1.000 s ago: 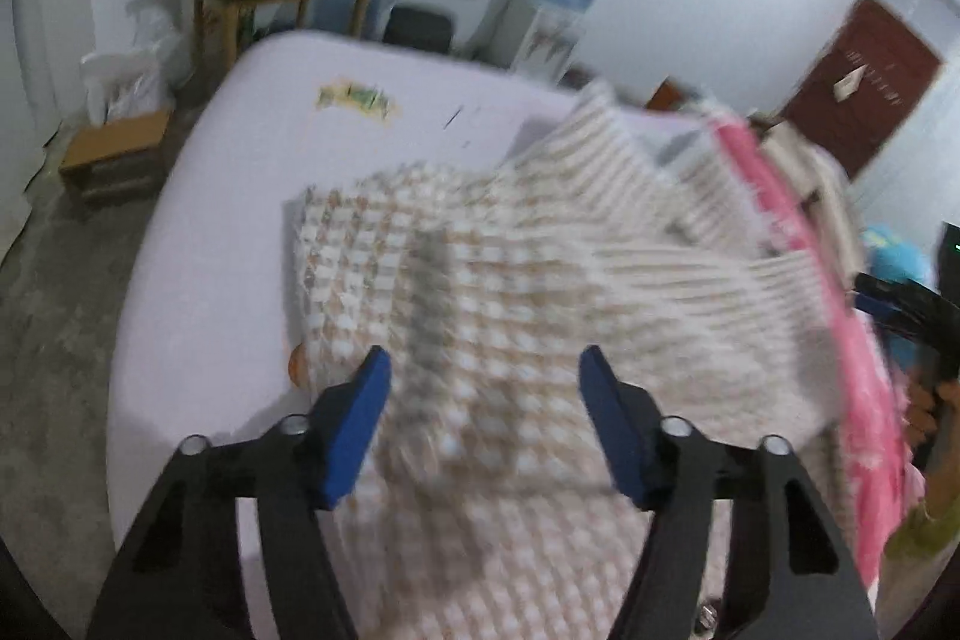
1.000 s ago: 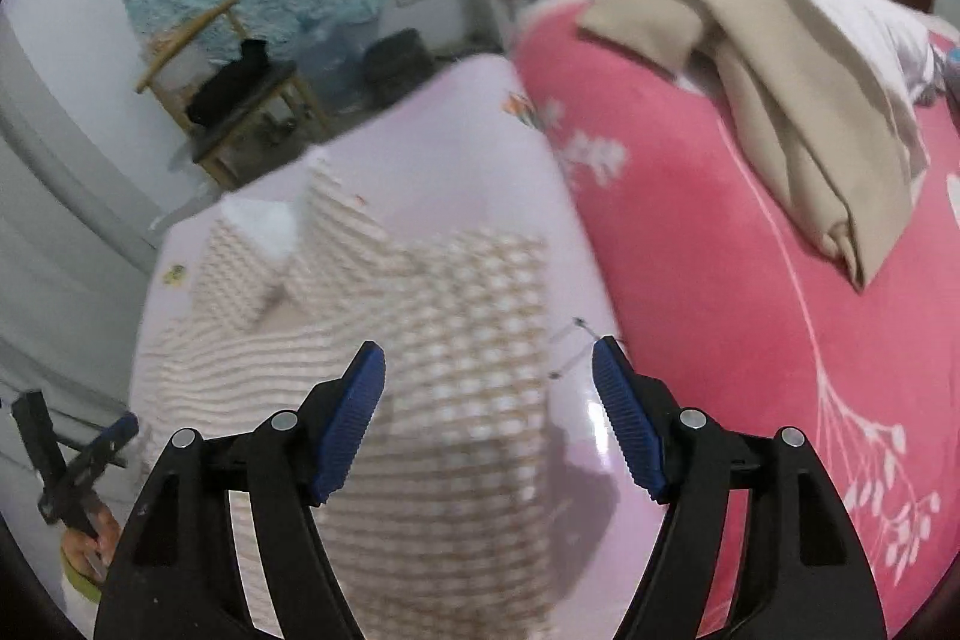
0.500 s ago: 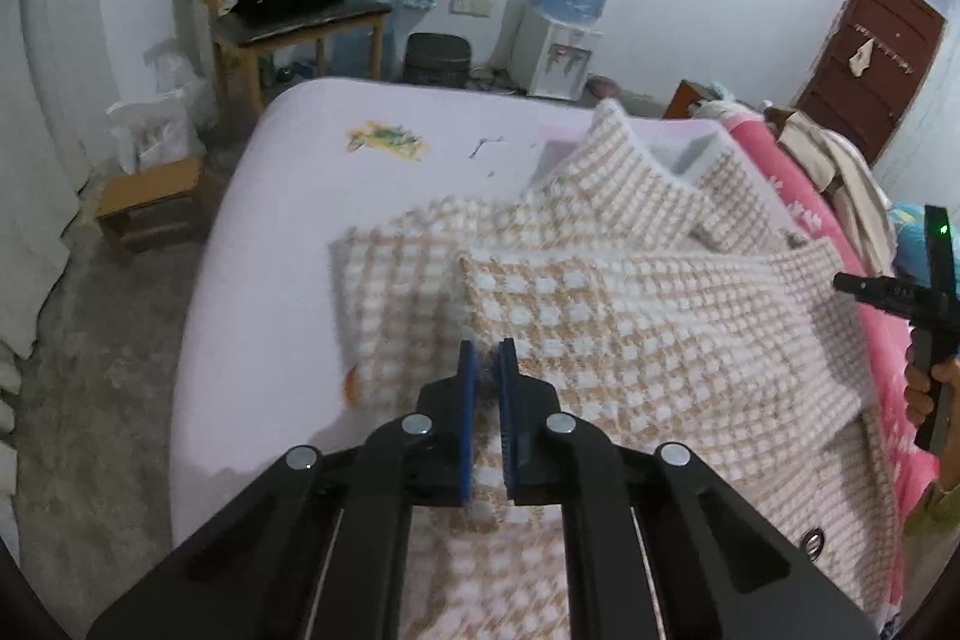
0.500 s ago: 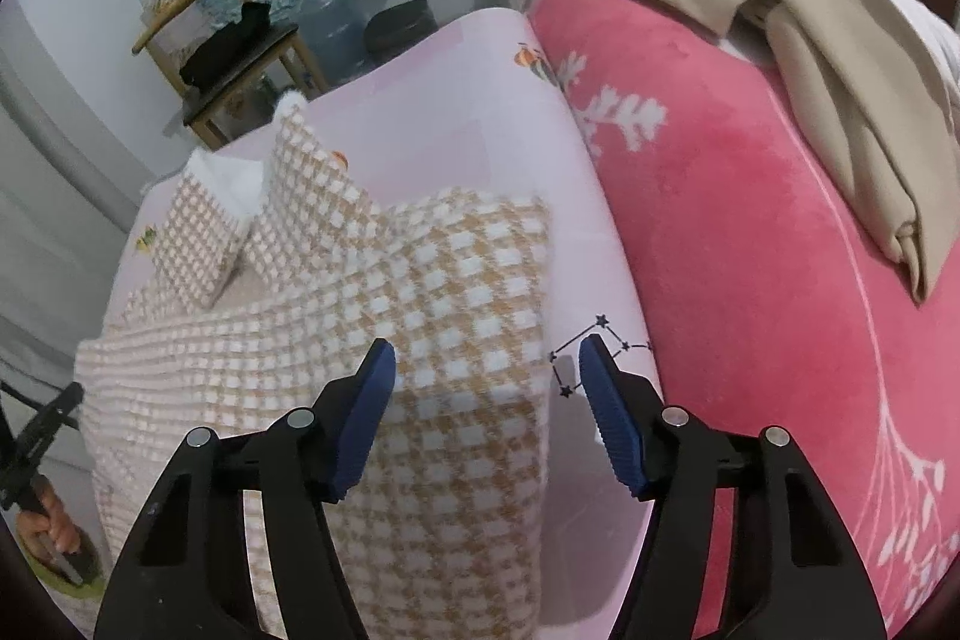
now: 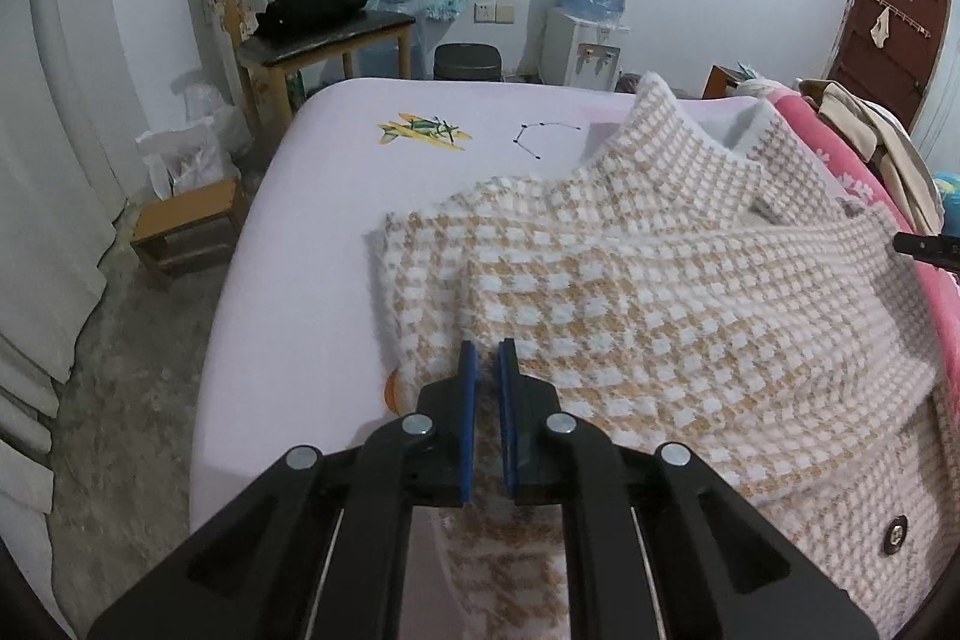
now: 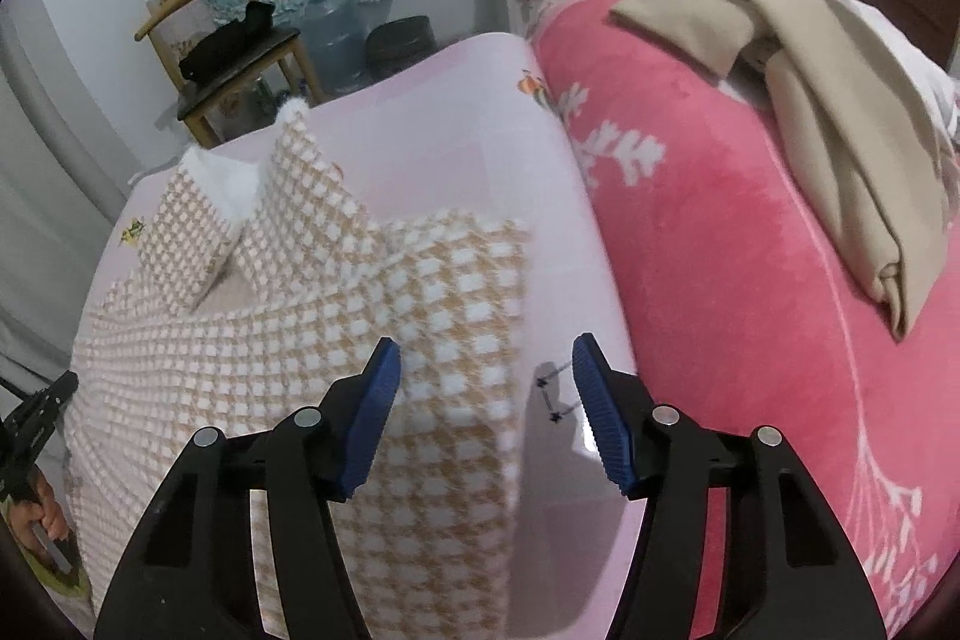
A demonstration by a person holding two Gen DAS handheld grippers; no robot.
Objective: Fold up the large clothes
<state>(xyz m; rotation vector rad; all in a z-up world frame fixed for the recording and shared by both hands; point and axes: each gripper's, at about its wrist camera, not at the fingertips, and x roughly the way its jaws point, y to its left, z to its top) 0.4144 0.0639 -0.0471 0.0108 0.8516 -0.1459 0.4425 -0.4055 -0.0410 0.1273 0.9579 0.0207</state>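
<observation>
Left gripper (image 5: 486, 361): blue pads pinched on the near-left edge of a tan-and-white checked coat (image 5: 660, 292). Right gripper (image 6: 483, 370): fingers spread wide, holding nothing, over the coat's right edge. Coat lies across the lilac bed (image 5: 336, 196), beside a pink blanket (image 6: 720, 250).

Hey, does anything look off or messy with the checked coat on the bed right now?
Yes. The coat lies crooked: its collar stands up instead of lying flat, and a folded layer is bunched near the left claw. Nothing looks torn or spilled.
</observation>
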